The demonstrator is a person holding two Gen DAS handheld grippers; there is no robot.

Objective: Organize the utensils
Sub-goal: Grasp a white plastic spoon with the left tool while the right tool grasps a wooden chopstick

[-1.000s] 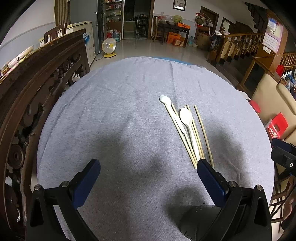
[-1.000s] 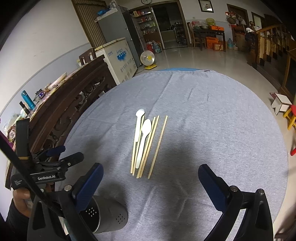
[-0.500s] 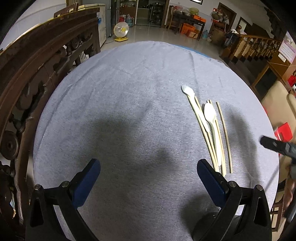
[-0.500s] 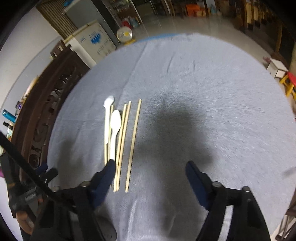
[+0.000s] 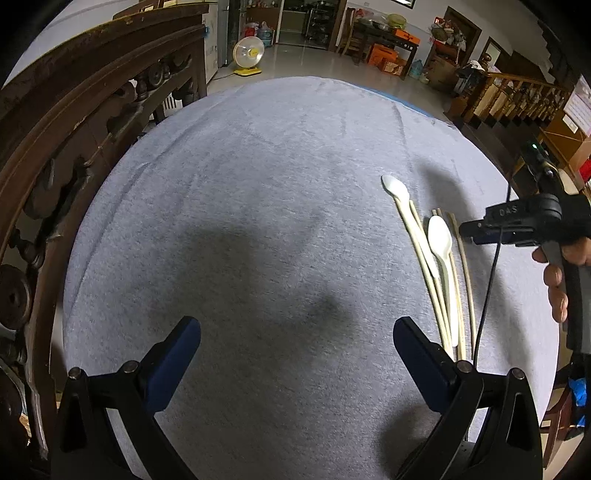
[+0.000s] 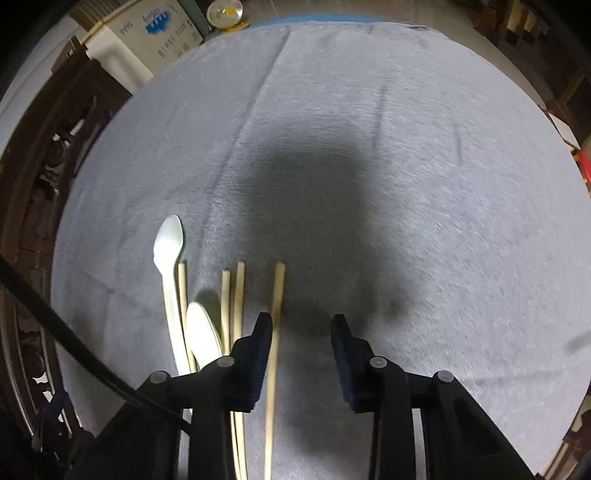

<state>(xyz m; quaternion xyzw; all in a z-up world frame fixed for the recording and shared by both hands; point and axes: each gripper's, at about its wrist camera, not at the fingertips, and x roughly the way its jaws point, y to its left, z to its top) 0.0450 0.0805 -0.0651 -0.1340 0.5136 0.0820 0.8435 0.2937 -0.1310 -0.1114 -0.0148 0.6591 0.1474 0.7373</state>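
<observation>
Two white spoons (image 5: 439, 240) (image 6: 168, 243) and several bamboo chopsticks (image 5: 466, 269) lie side by side on the grey cloth of the round table (image 5: 258, 206). My right gripper (image 6: 301, 323) is partly open, low over the cloth, with the rightmost chopstick (image 6: 276, 314) running between its jaws along the left finger. It also shows from the side in the left wrist view (image 5: 480, 232). My left gripper (image 5: 295, 332) is wide open and empty over bare cloth, left of the utensils.
A carved dark wooden chair back (image 5: 74, 147) rises along the table's left edge. A fan (image 5: 248, 51), a white cabinet (image 6: 147, 33) and a stair railing (image 5: 517, 99) stand beyond the table. The right gripper's black cable (image 6: 66, 332) crosses its lower left.
My right gripper came down and forward over the utensils and narrowed around the rightmost chopstick. My left gripper shifted left, so the utensils sit farther right. The dark perforated cup has dropped out of view.
</observation>
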